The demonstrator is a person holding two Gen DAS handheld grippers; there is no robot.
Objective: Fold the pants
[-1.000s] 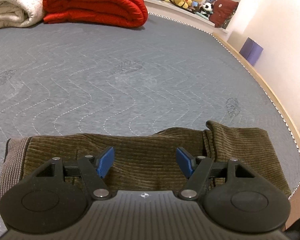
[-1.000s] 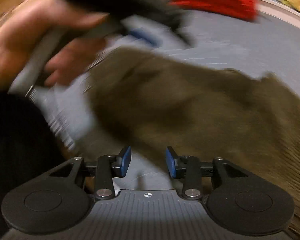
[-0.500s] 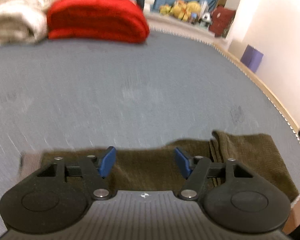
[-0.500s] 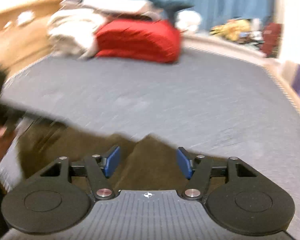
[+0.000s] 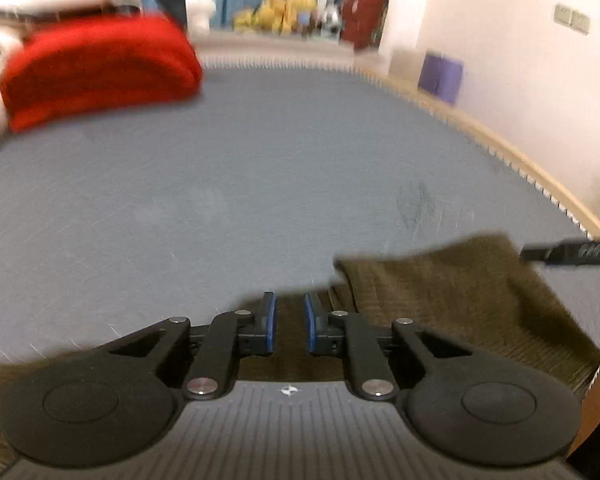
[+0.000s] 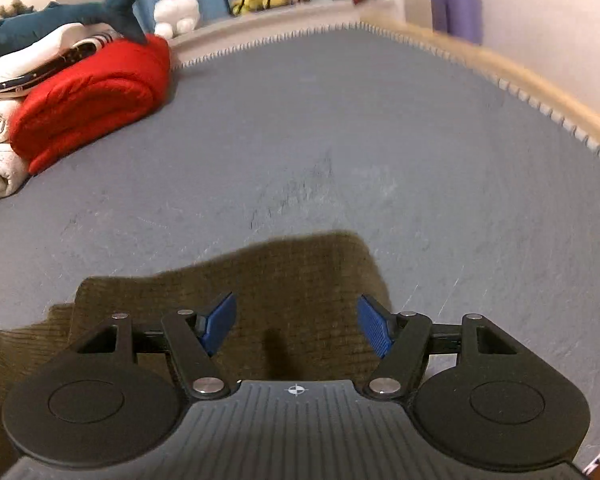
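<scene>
The olive-brown corduroy pants [image 5: 460,300] lie as a partly folded strip along the near edge of the grey quilted mattress [image 5: 260,184]. The left gripper [image 5: 288,322] sits low over the cloth, its blue pads narrowed to a slim gap; whether fabric is pinched there I cannot tell. The right gripper [image 6: 296,326] hovers with jaws spread wide above the pants' right end. This looks like the grasp before another fold; next, the right jaws need to close on an edge.
</scene>
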